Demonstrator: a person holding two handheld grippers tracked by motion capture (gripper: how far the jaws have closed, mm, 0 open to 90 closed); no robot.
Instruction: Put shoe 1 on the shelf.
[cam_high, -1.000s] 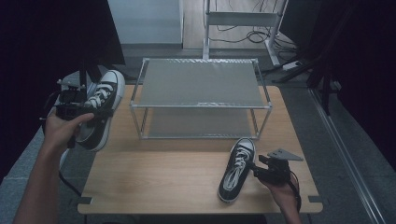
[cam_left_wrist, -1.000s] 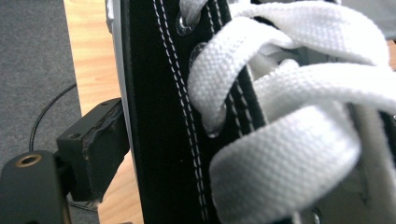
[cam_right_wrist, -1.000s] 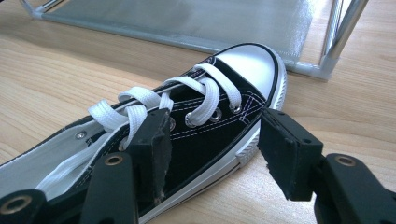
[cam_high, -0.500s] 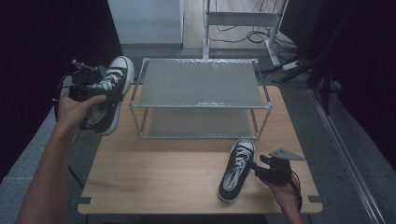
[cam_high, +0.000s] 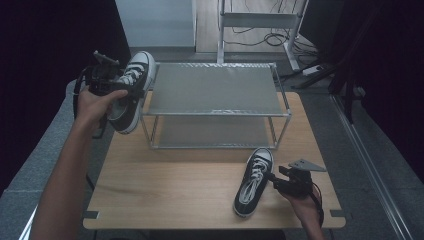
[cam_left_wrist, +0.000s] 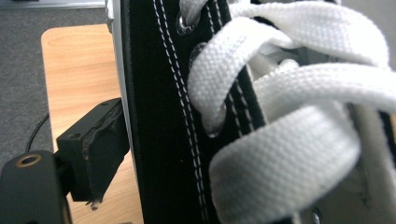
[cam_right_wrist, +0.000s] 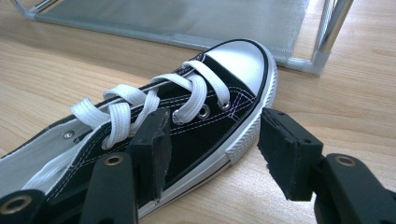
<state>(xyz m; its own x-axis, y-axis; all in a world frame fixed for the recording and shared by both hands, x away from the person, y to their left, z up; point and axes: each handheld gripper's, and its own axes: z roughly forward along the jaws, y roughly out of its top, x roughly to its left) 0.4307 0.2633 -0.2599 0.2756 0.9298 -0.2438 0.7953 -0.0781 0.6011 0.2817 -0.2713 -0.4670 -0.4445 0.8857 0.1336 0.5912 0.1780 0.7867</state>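
A black sneaker with white laces and a white toe cap (cam_high: 131, 92) hangs in the air at the rack's left end, toe up near the top shelf's corner. My left gripper (cam_high: 111, 84) is shut on its side. In the left gripper view one black pad (cam_left_wrist: 93, 154) presses the sneaker's canvas wall (cam_left_wrist: 159, 116); the other jaw is hidden behind the shoe. The matching sneaker (cam_high: 254, 181) lies on the table at the front right, toe toward the rack. My right gripper (cam_right_wrist: 212, 140) stands open astride that sneaker's (cam_right_wrist: 196, 112) outer edge, one jaw over the upper, the other outside the sole.
A two-shelf metal rack with grey mesh shelves (cam_high: 215, 87) stands across the back of the wooden table (cam_high: 165, 190). Its lower shelf (cam_right_wrist: 196, 18) and a corner post lie just beyond the resting sneaker's toe. Dark floor and cables surround the table.
The left hand has lifted its sneaker higher and carried it right, toward the rack's top left corner. The right gripper and the other sneaker have stayed put.
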